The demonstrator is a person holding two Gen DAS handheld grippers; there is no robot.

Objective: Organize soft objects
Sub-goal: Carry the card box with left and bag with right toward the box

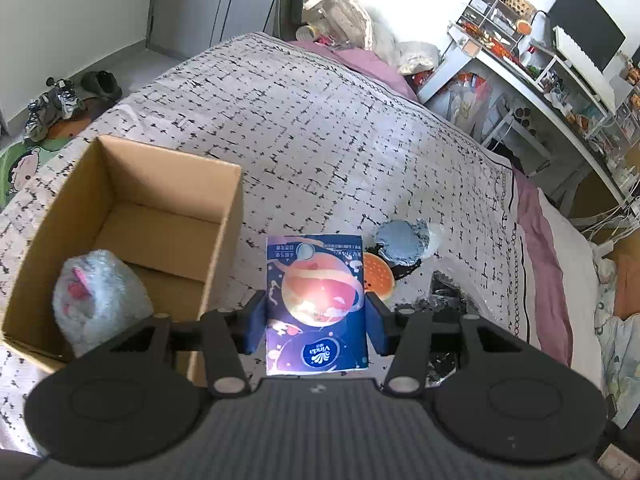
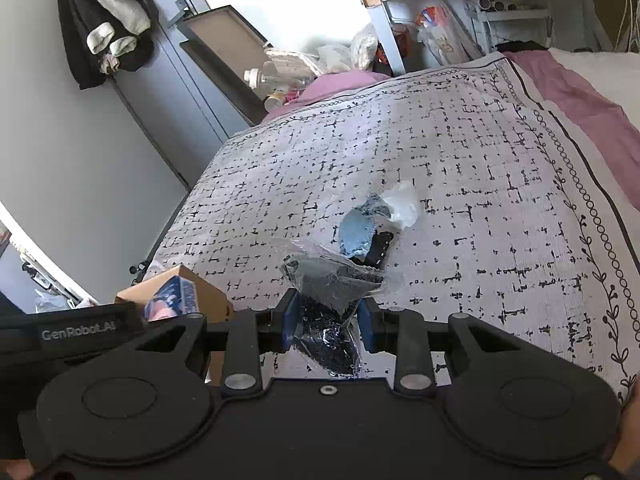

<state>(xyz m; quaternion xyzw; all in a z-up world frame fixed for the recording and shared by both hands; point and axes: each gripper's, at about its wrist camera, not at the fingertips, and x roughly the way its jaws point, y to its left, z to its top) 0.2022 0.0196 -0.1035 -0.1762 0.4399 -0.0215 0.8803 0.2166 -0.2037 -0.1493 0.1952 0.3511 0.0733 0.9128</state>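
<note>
Flanking tissue pack [image 1: 316,304]: cardboard box [image 1: 224,216], burger squishy [image 1: 378,276]

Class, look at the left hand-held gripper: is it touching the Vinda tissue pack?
Touching. The left wrist view shows the left hand-held gripper with both blue pads pressed against the sides of the Vinda tissue pack, no gap either side.
</note>
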